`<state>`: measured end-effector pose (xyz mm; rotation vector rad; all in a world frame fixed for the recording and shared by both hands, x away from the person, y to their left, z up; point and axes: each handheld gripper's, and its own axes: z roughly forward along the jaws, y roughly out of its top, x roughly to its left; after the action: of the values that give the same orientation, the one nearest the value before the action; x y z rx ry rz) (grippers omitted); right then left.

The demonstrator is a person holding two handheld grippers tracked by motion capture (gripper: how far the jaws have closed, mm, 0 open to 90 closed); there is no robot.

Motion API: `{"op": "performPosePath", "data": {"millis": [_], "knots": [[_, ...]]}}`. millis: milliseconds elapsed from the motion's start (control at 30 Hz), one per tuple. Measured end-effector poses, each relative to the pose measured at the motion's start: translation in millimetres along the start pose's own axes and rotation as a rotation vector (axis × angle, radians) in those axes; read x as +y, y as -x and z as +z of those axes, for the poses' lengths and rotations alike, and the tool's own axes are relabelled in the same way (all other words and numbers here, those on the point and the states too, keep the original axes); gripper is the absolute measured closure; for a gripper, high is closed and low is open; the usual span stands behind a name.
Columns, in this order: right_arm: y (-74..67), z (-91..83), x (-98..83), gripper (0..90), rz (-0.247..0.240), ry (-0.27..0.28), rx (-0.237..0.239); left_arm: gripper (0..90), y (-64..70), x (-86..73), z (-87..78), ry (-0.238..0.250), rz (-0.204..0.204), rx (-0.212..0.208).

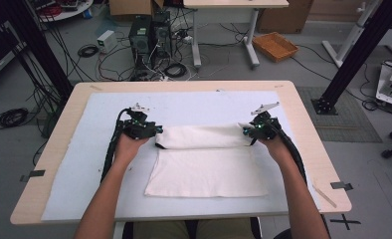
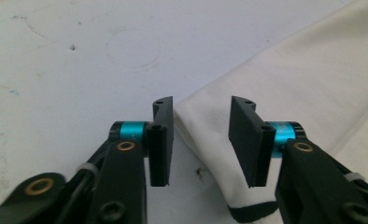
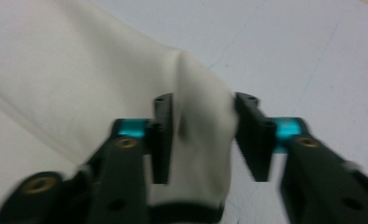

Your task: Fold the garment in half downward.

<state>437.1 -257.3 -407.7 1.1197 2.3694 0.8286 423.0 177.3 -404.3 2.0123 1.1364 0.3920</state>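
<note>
- Forearms come in nearest us in the high view, each hand carrying tongs out to the white cloth [image 1: 206, 167], our landmark throughout; it lies on a pale mat [image 1: 84, 164] over the bench [image 1: 45, 149], with its far portion doubled back toward us into a thick band.
- At the left end of that band sit the left tongs [image 1: 156, 130]; at its right end sit the right tongs [image 1: 246, 131]. Both are low, at the fold.
- We judge the job to be folding the cloth, with one fold laid and both ends at the point of being taken or let go; we cannot tell which.
- Looking along the left tongs [image 2: 201, 140] in the left gripper view, we see the jaws standing apart, the folded corner of the cloth [image 2: 285, 93] lying between them and not pinched. A dark trim shows at the cloth's near edge.
- Looking along the right tongs [image 3: 203, 137] in the right gripper view, which is blurred, we see jaws apart too, with a raised hump of cloth [image 3: 79, 70] bulging between them, touching or nearly touching both jaws.
- For a further fold, we reckon both tongs must close on all layers at once, then lift and travel level together, lest the band unroll or skew.
</note>
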Motion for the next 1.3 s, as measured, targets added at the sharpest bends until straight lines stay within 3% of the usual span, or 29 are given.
{"op": "performPosePath", "data": {"millis": [133,267,333,567,700,733,800,967,1167,1300], "knots": [[0.3,-17.3,-5.9,32.5,0.027,0.020,-0.008,55.0,0.8,-4.3,-15.7,-0.014,0.003,-0.008],[-0.9,-35.4,-15.3,27.4,0.032,0.056,0.003,54.1,3.6,-17.8,-23.7,-0.030,-0.007,-0.036],[-2.5,-38.0,-19.6,28.0,0.038,0.045,0.014,54.1,5.1,-26.6,-20.2,-0.058,-0.013,-0.045],[-5.7,-21.1,-31.3,41.4,0.078,0.001,0.028,55.2,11.5,-41.5,-3.1,-0.073,-0.029,-0.076],[-5.5,-13.0,-31.9,50.8,0.102,0.005,0.028,72.0,14.1,-41.2,1.3,-0.066,-0.008,-0.090],[-5.2,-9.6,-31.9,63.2,0.097,0.007,0.048,75.7,15.4,-41.3,2.4,-0.060,0.005,-0.088],[-7.3,-8.5,-31.3,78.9,0.066,0.009,0.053,81.8,16.8,-41.4,1.2,-0.043,0.019,-0.086],[-22.0,-19.4,-31.7,81.9,-0.021,0.022,0.045,83.0,20.5,-42.2,-14.4,0.026,0.039,-0.110],[-38.0,-39.5,-45.2,81.9,-0.034,0.073,0.080,82.9,26.8,-50.6,-33.2,0.060,0.058,-0.146],[-53.4,-58.1,-62.8,81.9,-0.063,0.102,0.104,82.9,35.4,-66.6,-52.7,0.093,0.079,-0.196]]}}
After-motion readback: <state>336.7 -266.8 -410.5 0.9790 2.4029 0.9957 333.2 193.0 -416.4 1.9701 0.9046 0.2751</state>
